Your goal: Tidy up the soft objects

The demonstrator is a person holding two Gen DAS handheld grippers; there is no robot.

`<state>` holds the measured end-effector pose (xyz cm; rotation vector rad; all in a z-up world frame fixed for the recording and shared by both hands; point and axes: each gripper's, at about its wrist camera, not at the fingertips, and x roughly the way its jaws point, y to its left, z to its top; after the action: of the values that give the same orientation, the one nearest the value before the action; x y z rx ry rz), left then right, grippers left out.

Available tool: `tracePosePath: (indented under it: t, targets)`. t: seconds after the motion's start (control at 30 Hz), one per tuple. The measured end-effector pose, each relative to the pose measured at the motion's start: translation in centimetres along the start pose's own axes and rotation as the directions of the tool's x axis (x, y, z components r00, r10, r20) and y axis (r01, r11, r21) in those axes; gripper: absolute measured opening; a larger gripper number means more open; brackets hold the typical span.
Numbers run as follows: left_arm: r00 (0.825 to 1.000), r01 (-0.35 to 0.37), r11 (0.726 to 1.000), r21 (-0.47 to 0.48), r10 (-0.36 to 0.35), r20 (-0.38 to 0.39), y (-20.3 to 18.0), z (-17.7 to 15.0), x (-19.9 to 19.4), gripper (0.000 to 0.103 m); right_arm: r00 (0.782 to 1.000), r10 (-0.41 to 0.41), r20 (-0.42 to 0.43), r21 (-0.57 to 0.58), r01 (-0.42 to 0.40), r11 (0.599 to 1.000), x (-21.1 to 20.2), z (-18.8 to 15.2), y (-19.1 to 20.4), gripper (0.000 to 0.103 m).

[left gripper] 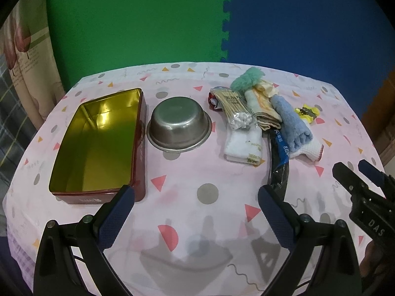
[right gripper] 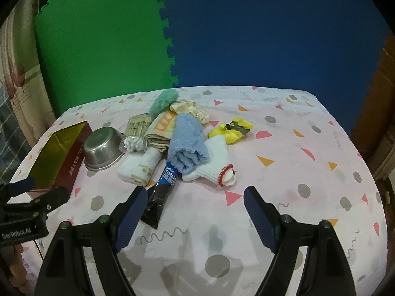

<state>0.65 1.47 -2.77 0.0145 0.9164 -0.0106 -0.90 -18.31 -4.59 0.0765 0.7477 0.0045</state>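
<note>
A heap of soft things lies at the table's middle right: a rolled blue towel (right gripper: 188,145) (left gripper: 292,125), a white knit glove with a red cuff (right gripper: 217,167), a folded white cloth (right gripper: 139,166) (left gripper: 243,145), a beige-orange cloth (right gripper: 160,128), a green fluffy piece (right gripper: 164,101) (left gripper: 246,79), a cream scrunchie (right gripper: 190,108) and a yellow piece (right gripper: 233,129). An open red tin with a gold inside (left gripper: 98,143) stands empty at the left. My left gripper (left gripper: 196,203) hovers open near the tin's front corner. My right gripper (right gripper: 193,208) hangs open just short of the glove.
A steel bowl (left gripper: 180,125) stands between tin and heap. A pack of cotton swabs (left gripper: 237,109) and a dark protein-bar wrapper (right gripper: 160,194) lie among the cloths. The pink patterned tablecloth (right gripper: 308,162) is bare at the right. Green and blue foam mats stand behind.
</note>
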Motion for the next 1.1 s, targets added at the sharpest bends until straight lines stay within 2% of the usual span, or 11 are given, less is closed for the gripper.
tracePosePath:
  t: [1.1]
  targets:
    - [1.0, -0.016, 1.0, 0.012, 0.016, -0.022, -0.1, 0.0, 1.0, 0.099, 0.999, 0.039, -0.002, -0.059, -0.04, 0.997, 0.2, 0.4, 1.2, 0.083]
